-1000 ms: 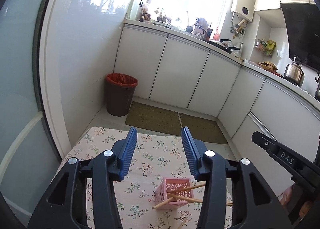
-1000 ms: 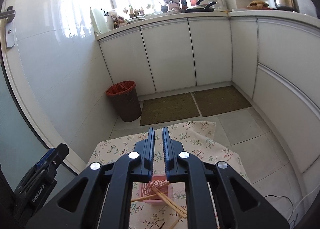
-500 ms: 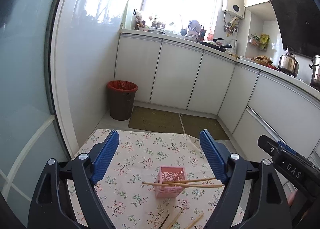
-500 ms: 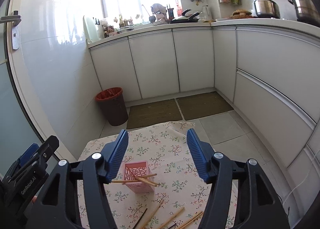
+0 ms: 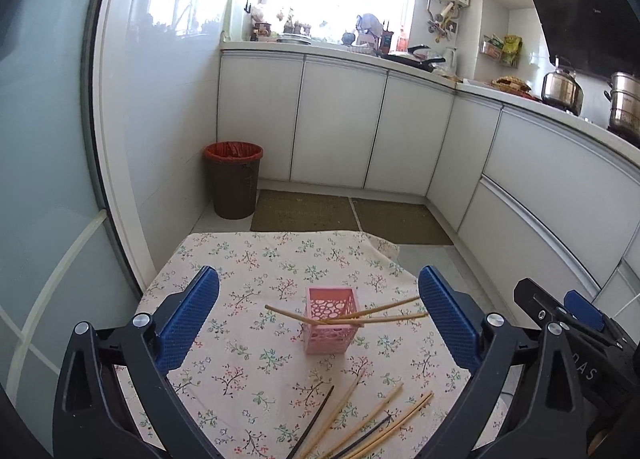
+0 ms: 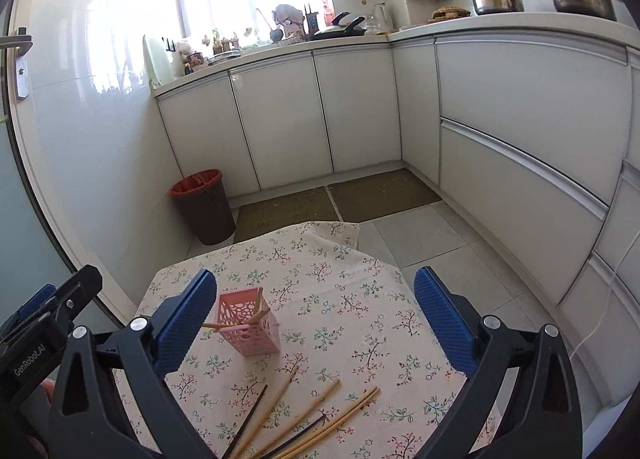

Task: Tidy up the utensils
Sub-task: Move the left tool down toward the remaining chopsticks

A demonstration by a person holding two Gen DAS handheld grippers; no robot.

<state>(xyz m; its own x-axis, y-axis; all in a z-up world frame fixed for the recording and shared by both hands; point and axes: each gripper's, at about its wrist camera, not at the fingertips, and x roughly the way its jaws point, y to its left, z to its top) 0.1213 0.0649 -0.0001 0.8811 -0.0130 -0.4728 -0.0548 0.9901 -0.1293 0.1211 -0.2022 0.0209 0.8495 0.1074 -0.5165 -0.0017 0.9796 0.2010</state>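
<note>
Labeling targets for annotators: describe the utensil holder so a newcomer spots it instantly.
Find the table with the floral cloth in front of the white kitchen cabinets. Near its middle stands the holder, a small pink square basket with round cut-out holes. It is the only upright thing there; a few chopsticks poke out, while others lie loose nearer the camera.

Both the left gripper point(image 5: 318, 315) and right gripper point(image 6: 316, 311) have just been opening, nothing between their jaws. They have drawn back from the pink basket point(image 5: 330, 319), revealing loose chopsticks point(image 5: 360, 419).

pale wooden chopsticks point(image 5: 362, 417) lie on matt floral cloth point(image 5: 256, 259); perforated pink plastic holder point(image 5: 330, 319); glossy white cabinet doors point(image 5: 336, 123) far behind.
</note>
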